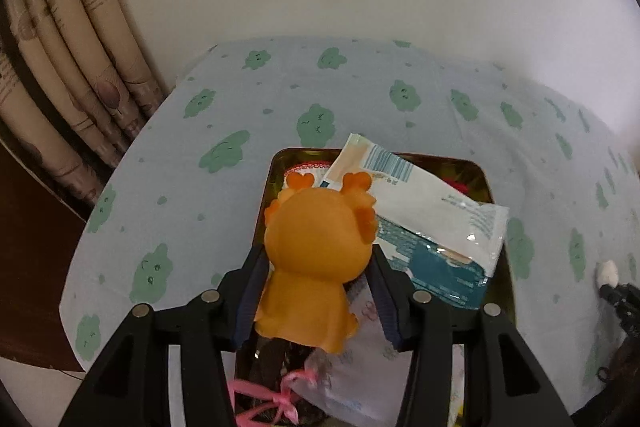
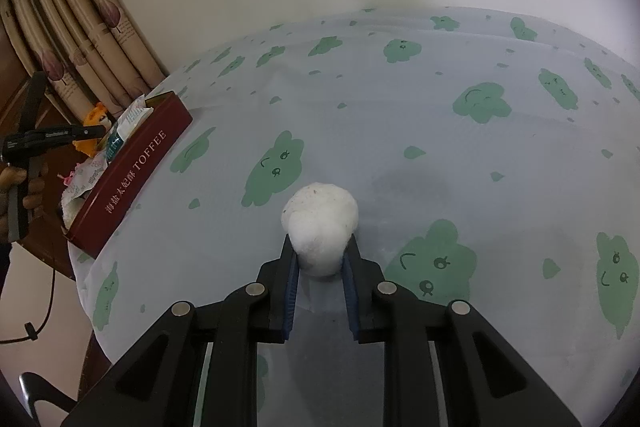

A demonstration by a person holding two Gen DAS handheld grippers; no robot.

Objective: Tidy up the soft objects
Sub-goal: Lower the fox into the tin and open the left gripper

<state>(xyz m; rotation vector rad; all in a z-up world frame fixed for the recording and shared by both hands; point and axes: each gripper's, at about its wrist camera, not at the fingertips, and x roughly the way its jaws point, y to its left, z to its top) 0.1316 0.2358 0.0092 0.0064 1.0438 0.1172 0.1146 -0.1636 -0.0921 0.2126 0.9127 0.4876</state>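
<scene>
Your left tool is closed on the orange toy, its blue pads pressed against the toy's sides; you see the figure from behind, upright, with its antlered head toward the far side. The toy is over the near-left part of the tin, though whether its base touches the contents you cannot tell. Just beside it to the right, a white and teal packet lies slanted across the tin, one corner poking over the far rim. Below the toy sits a clear bag tied with a pink ribbon.

Your right tool grips the white ball by its near end, both pads squeezing it narrow there; the rest bulges out past the tips. It is low over the green-patterned cloth covering the bench; you cannot tell if it touches. The tin, dark red outside and lettered TOFFEE, stands well apart at the bench's left edge, with the left tool and toy above it. Curtains hang behind
</scene>
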